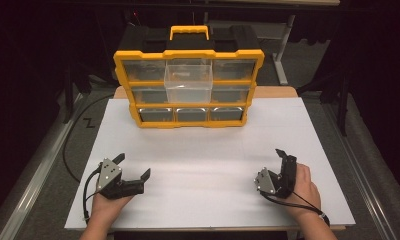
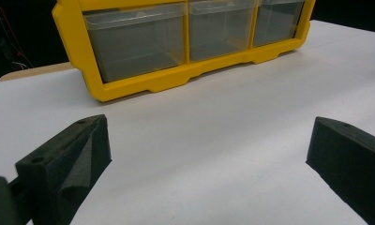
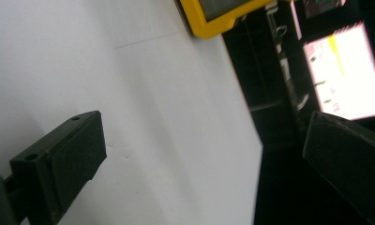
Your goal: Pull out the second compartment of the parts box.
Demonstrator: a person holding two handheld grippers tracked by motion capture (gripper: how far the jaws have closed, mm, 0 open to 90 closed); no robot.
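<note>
With both grippers' jaws apart and empty on the white desk point(image 1: 208, 165), your left gripper point(image 1: 134, 167) and right gripper point(image 1: 283, 157) face the yellow drawer organizer point(image 1: 188, 75), whose pulled-out clear middle drawer point(image 1: 188, 80) could slip free if you bump it.

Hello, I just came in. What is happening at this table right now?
A person sits at a white table with a hand-held gripper in each hand. The left hand-held gripper and the right hand-held gripper both rest near the front edge, jaws open and holding nothing. At the far side stands a yellow drawer organizer. One clear drawer in its top middle is pulled out toward the person; the other drawers look shut.
</note>
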